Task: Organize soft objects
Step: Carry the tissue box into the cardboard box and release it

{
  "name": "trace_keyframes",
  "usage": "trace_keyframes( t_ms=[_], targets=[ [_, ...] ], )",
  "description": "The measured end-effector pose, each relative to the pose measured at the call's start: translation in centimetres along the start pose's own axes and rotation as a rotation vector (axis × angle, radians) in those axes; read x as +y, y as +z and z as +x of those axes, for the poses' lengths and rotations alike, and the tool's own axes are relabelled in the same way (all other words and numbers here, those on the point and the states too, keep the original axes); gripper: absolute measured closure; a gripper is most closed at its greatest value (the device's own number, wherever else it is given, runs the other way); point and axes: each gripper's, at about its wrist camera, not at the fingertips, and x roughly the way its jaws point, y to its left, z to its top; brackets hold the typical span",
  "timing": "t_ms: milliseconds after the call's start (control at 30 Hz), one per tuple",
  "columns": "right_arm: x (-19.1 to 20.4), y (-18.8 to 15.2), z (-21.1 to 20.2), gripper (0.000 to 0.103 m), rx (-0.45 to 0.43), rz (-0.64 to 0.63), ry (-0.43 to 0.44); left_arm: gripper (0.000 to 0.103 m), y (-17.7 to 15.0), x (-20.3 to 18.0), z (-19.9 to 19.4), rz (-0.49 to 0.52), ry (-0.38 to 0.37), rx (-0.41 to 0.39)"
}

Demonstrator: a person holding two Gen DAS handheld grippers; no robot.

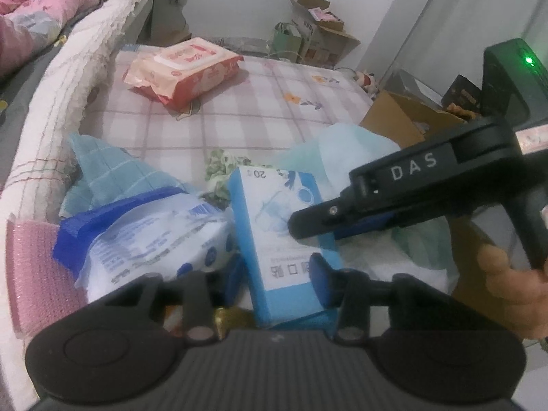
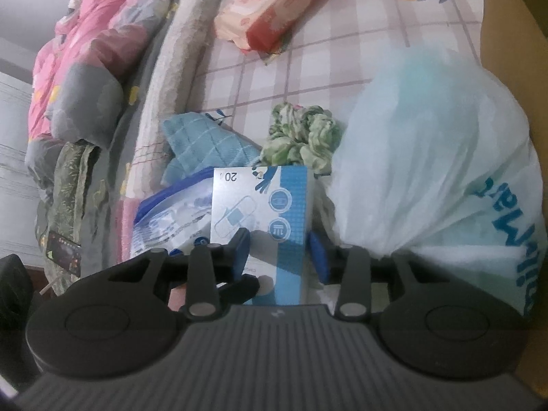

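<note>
Both grippers are converging on one small blue-and-white cardboard plaster box (image 1: 284,239). Left gripper (image 1: 281,274) is bracketing it, blue pads (image 1: 322,281) at its sides; whether they are truly pinching it I cannot tell. Right gripper (image 2: 279,257) is spread around the same box, fingers parted, apparently not clamping. Judgement: one tool should be carrying, the other backing away, so the box is not twisting. Just left is lying a crinkled blue-and-white plastic pack (image 1: 150,239); beyond, teal quilted cloth (image 2: 209,144), green floral scrunchie (image 2: 301,140), then pink wet-wipes pack (image 1: 181,68) on the checked sheet (image 1: 274,113).
</note>
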Motion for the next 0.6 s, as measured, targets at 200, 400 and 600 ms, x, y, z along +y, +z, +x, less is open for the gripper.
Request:
trace_keyframes(
  t_ms=[200, 400, 600],
  targets=[
    [0.6, -0.4, -3.0, 0.066, -0.065, -0.014, 0.056, 0.061, 0.5, -1.9, -3.4, 0.019, 0.022, -0.068],
    [0.4, -0.7, -7.5, 0.066, -0.153, -0.033, 0.115, 0.061, 1.7, -5.4, -6.1, 0.060, 0.031, -0.129],
    [-3.1, -1.4, -13.6, 0.066, -0.262, 0.005, 0.126, 0.061, 4.0, -11.1, -5.8, 0.155, -0.023, -0.150]
  ],
)
